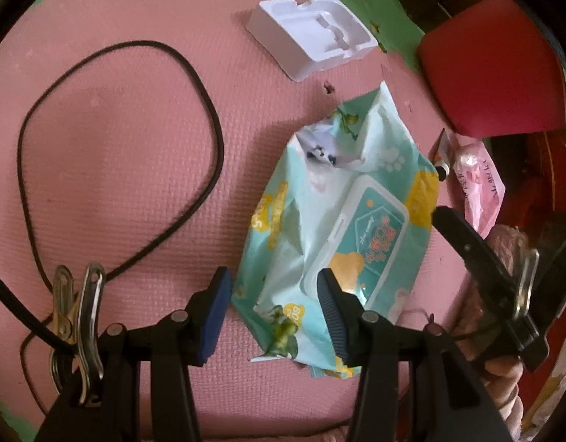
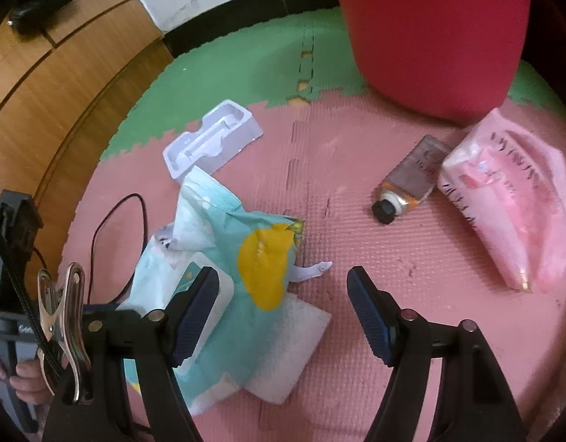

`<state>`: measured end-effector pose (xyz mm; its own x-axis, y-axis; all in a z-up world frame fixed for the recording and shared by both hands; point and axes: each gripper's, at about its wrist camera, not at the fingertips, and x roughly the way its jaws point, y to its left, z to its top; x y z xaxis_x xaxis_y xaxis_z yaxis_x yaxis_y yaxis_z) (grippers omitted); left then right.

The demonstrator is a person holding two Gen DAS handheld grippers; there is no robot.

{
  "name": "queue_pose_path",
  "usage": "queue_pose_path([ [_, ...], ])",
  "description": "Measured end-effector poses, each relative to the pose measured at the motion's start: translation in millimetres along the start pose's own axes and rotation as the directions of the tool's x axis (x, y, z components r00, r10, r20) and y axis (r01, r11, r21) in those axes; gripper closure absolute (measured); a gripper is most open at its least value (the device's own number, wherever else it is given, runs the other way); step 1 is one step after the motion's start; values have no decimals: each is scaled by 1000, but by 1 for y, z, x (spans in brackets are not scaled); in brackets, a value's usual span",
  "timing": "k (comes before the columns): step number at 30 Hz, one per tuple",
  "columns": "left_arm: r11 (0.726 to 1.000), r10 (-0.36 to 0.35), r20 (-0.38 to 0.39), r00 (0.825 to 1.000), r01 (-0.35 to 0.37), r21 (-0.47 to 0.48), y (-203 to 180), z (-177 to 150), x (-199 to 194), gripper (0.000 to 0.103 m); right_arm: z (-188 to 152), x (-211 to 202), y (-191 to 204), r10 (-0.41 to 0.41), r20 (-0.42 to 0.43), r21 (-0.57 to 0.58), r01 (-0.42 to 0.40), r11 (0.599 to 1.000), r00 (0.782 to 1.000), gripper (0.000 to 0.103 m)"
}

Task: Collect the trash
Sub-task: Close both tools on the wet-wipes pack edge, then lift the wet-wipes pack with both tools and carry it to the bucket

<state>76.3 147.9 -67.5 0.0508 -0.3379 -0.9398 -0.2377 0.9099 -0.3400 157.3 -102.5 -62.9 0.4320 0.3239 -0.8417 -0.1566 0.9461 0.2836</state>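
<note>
A crumpled teal wet-wipes pack (image 1: pixel 331 228) with a hard flip lid lies on the pink foam mat; it also shows in the right wrist view (image 2: pixel 224 276). My left gripper (image 1: pixel 273 307) is open, its jaws low over the pack's near end. My right gripper (image 2: pixel 283 316) is open and empty above the pack's right edge and a white wipe (image 2: pixel 294 346). A white plastic tray insert (image 1: pixel 312 37) lies beyond; it also shows in the right wrist view (image 2: pixel 213 141). A small tube (image 2: pixel 408 180) with a black cap and a pink packet (image 2: pixel 504 199) lie at the right.
A black cable (image 1: pixel 194 84) loops across the mat at the left. A red stool (image 2: pixel 437 33) stands at the back right. The green mat (image 2: pixel 246 62) borders the pink mat, with a wooden cabinet (image 2: pixel 54 84) at the left.
</note>
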Motion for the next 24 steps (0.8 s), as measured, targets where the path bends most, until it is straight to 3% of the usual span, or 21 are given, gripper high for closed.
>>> queue_pose_path([
  [4, 1000, -2, -16, 1000, 2, 1, -1, 0, 5, 54, 2, 14, 0, 13, -19, 3, -13, 1000, 1000, 30],
  [10, 1000, 9, -42, 999, -8, 25, -5, 1, 12, 54, 2, 26, 5, 32, -34, -1, -32, 999, 999, 40],
  [18, 999, 18, -45, 999, -16, 47, -13, 2, 16, 56, 0, 34, 6, 89, -34, 25, -88, 996, 995, 61],
  [20, 999, 17, -46, 999, -15, 43, -14, 2, 17, 57, 0, 34, 4, 88, -28, 43, -86, 995, 996, 72],
  [22, 999, 4, -48, 999, -3, 39, -12, 2, 17, 65, 0, 32, 0, 71, -17, 63, -70, 996, 997, 82],
  [24, 999, -3, -44, 999, 5, 46, -14, 2, 16, 65, -2, 29, -5, 73, -7, 81, -73, 994, 997, 83],
])
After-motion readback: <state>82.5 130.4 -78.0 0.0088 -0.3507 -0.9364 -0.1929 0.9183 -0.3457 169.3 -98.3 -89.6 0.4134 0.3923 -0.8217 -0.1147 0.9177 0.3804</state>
